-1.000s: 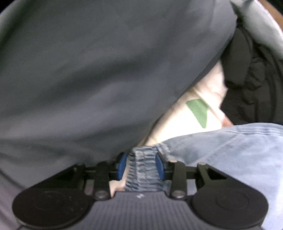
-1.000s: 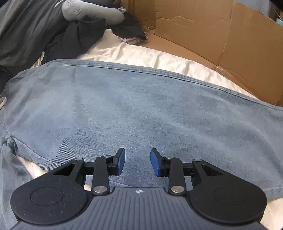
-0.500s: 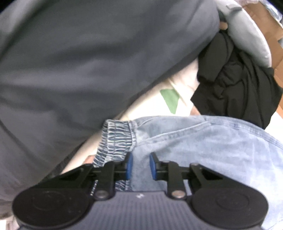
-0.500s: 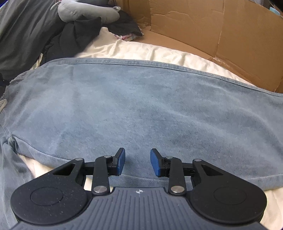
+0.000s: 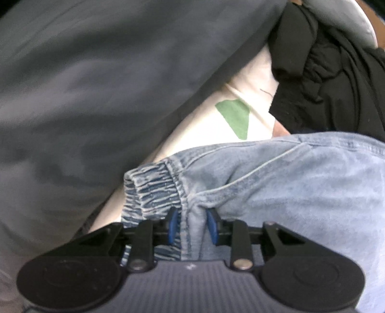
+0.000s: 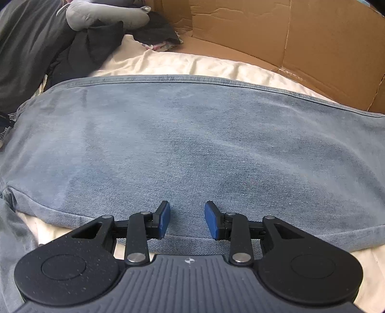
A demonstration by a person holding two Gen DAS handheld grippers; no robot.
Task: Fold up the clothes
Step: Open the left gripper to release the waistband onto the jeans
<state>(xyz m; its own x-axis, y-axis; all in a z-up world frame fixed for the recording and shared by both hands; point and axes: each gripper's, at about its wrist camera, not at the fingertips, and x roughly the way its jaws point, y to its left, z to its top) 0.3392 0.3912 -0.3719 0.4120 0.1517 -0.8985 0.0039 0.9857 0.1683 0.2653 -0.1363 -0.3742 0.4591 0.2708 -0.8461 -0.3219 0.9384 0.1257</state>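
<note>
The left gripper (image 5: pixel 191 225), open half a second ago, now pinches the jeans (image 5: pixel 300 183) beside the waistband (image 5: pixel 151 190) (right gripper (image 6: pixel 187 222) hovers open), so folding can begin.

A cream sheet (image 6: pixel 192 65) covers the bed, showing beyond the far hem and at the near corners in the right wrist view; a brown cardboard box (image 6: pixel 300 41) stands open along its far right side, flaps creased; at the far left, a large dark grey cloth (image 5: pixel 108 84) spreads wide; beside it lies a crumpled black garment (image 5: pixel 336 79), with a pale grey padded item (image 6: pixel 103 12) resting against it; a green patch (image 5: pixel 234 115) marks the sheet.
</note>
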